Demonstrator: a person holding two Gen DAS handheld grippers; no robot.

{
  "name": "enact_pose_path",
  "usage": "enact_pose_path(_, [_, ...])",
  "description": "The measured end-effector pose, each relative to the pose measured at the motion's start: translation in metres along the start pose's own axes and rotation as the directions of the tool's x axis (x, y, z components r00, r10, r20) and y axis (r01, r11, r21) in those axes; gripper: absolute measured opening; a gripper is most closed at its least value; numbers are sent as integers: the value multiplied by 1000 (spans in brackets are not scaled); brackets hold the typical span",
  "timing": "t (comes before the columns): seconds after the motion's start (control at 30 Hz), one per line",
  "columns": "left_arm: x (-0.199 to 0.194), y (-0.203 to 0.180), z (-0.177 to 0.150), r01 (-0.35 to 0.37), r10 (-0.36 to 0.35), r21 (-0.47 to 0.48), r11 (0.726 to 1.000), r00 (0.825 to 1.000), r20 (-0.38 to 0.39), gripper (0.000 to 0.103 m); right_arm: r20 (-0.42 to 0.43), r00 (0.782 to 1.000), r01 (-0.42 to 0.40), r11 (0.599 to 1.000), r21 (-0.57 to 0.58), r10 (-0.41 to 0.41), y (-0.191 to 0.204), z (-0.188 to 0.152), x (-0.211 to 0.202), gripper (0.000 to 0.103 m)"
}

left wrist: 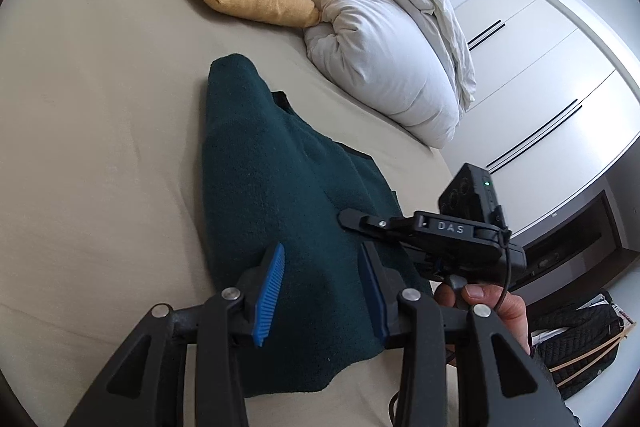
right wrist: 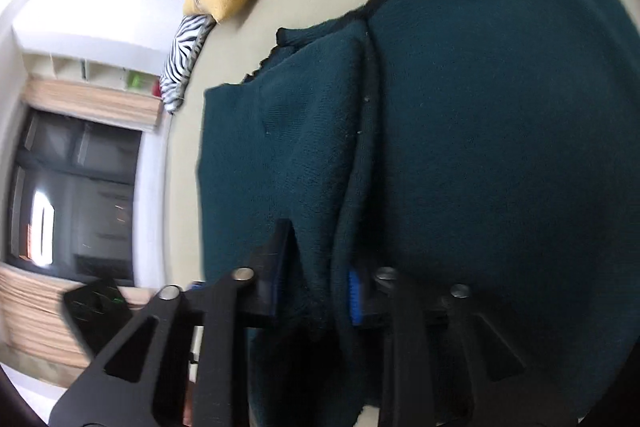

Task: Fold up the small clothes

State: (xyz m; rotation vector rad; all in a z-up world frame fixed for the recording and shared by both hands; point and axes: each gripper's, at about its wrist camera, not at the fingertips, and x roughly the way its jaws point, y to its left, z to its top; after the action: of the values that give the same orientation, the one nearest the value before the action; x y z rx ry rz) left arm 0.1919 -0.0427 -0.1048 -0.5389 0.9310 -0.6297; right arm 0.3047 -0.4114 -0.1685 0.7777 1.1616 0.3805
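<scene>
left hand-held gripper (left wrist: 322,263) parted, tilted down | right hand-held gripper (right wrist: 316,259) pinching green garment (right wrist: 480,147)

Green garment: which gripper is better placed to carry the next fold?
Right. The right gripper already has a bunched fold of the green garment between its jaws, apparently clamped. The left gripper hovers open above the cloth, gripping nothing.

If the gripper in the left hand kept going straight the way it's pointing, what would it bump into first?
Most likely the dark green garment spread on the bed. The left gripper, its jaws open and empty, points down at the cloth; how near it hovers is unclear.
</scene>
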Motion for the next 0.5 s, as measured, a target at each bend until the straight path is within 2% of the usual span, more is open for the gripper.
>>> enact_pose_path(0.13, [8, -13, 3, -15, 15, 31, 999, 1000, -3, 47, 93, 995, 31, 996, -78, -24, 6, 1, -32, 16])
enact_pose_path(0.3, [24, -45, 10, -32, 33, 121, 992, 999, -6, 48, 209, 975, 117, 975, -191, -76, 13, 5, -85, 15])
enact_pose_path(0.4, [43, -67, 12, -49, 51, 191, 980, 999, -6, 50, 256, 963, 132, 974, -185, -82, 0, 6, -114, 15])
enact_pose_path(0.5, [69, -80, 9, -76, 85, 238, 968, 996, -26, 50, 276, 956, 147, 980, -137, -105, -38, 1, -140, 15])
